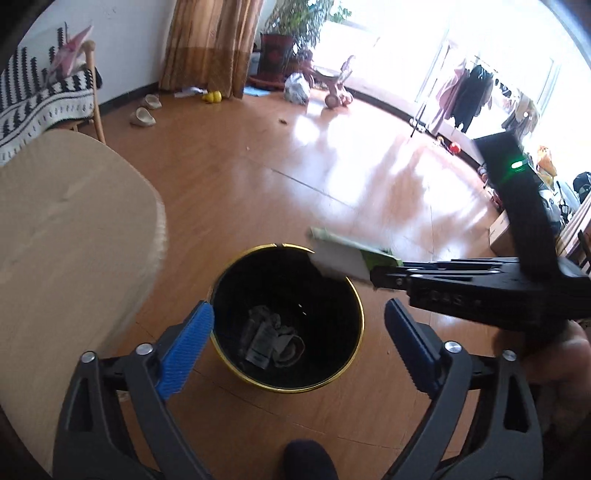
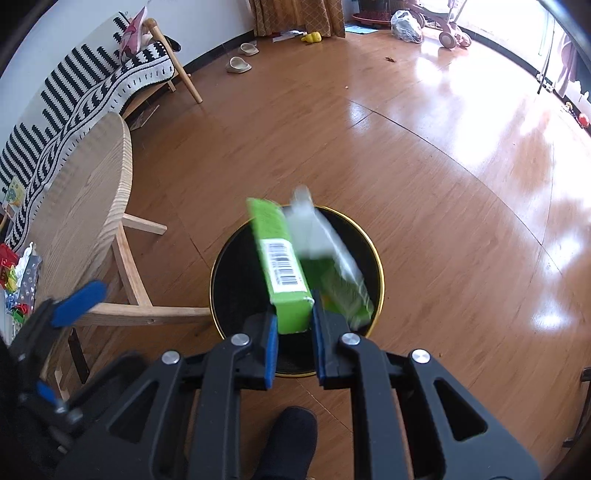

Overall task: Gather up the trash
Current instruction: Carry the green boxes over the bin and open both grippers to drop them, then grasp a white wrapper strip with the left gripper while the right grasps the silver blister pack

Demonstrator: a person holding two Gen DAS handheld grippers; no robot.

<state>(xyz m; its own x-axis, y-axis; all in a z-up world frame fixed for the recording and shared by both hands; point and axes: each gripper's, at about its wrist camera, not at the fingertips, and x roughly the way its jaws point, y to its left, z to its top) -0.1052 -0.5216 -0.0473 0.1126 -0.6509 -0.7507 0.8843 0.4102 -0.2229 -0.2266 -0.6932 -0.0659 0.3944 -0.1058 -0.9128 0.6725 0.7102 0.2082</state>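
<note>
Sunlit wood floor (image 2: 424,155) fills most of both views, glare spreading from bright windows at the far side, where a curtain (image 1: 212,44), a potted plant (image 1: 291,33), a pair of slippers (image 1: 146,110) and a ride-on toy (image 1: 338,86) sit along the wall. At left stands a round wooden worktop (image 2: 85,192) on pale legs, with a bench under a black-and-white patterned throw (image 2: 85,88) behind it. On the floor near the worktop stands a black bin (image 1: 286,317) with a gold rim, crumpled paper (image 1: 273,341) lying at its bottom. The left hand-held gripper (image 1: 299,328) hangs directly above the bin mouth, pointing down, its blue pads spread wide with nothing between them. The right hand-held gripper (image 2: 293,347) reaches over the bin's near rim; from the left wrist view it comes in from the right side. Its jaws are closed on the lower end of a green box (image 2: 282,266), which slants up over the bin opening, barcode facing the camera, its open top flaps blurred. A dark shoe (image 2: 291,439) shows at the bottom edge.
</note>
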